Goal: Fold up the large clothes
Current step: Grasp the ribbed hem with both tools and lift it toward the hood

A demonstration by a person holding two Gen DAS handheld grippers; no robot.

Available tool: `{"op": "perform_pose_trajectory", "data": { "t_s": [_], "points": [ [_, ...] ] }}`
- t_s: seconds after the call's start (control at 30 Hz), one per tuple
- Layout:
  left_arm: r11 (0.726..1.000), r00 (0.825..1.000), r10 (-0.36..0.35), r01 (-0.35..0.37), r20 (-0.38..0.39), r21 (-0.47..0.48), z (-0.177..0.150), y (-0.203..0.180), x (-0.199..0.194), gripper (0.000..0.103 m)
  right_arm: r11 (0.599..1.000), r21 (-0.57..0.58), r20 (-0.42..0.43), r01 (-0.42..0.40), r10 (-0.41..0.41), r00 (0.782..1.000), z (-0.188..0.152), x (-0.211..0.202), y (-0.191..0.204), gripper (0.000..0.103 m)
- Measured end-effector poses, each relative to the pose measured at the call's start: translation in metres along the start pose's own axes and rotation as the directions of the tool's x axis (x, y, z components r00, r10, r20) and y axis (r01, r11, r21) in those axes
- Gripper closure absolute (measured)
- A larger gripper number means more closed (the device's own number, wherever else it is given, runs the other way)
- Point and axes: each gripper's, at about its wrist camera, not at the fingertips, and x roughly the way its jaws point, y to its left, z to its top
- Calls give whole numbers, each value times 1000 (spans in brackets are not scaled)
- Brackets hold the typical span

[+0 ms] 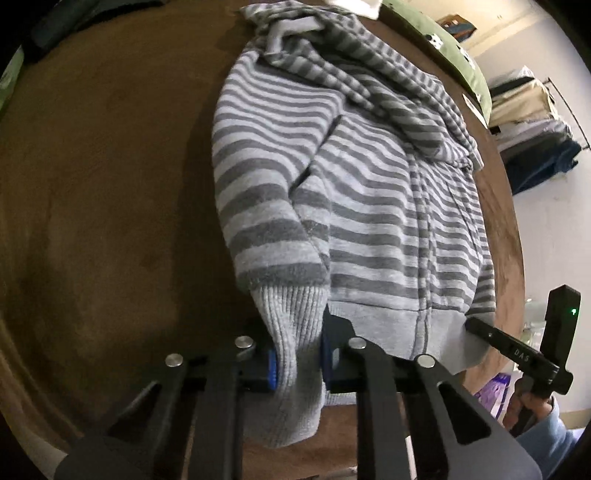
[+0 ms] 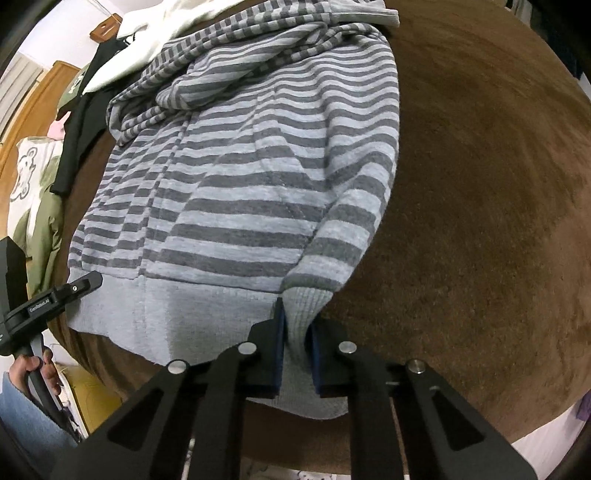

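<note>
A grey striped zip hoodie (image 1: 369, 192) lies face up on a brown blanket (image 1: 103, 192), hem toward me, hood bunched at the far end; it also shows in the right wrist view (image 2: 258, 177). My left gripper (image 1: 297, 360) is shut on the ribbed cuff (image 1: 295, 332) of one sleeve at the hem's left side. My right gripper (image 2: 297, 354) is shut on the other sleeve's ribbed cuff (image 2: 304, 310) at the hem's right side. Each gripper also shows at the edge of the other's view, the right one (image 1: 517, 350) and the left one (image 2: 55, 299).
The brown blanket (image 2: 480, 184) covers the surface on both sides of the hoodie. A white garment (image 2: 147, 33), a black garment (image 2: 81, 122) and a green one (image 2: 44, 221) lie beyond its far side. A clothes rack (image 1: 535, 122) stands by the wall.
</note>
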Motion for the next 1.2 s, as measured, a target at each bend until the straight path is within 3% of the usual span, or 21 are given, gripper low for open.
{"op": "perform_pose_trajectory", "data": {
  "t_s": [0.27,0.57,0.9,1.2],
  "points": [
    [1000,999,14,-15,47,16,7,-12,-22,85,1000,-16,23,-12,12,1000,5,-28,2,92],
    [999,986,34,-33,166,-5,26,-39,-68,85,999,-22,168,-28,32,985,34,-92,18,92],
    [998,942,57,-66,330,16,83,-71,-119,85,998,-62,338,-21,40,940,104,-134,37,92],
    [996,904,69,-88,421,25,144,-90,-122,85,999,-53,425,-7,29,905,171,-141,44,93]
  ]
}}
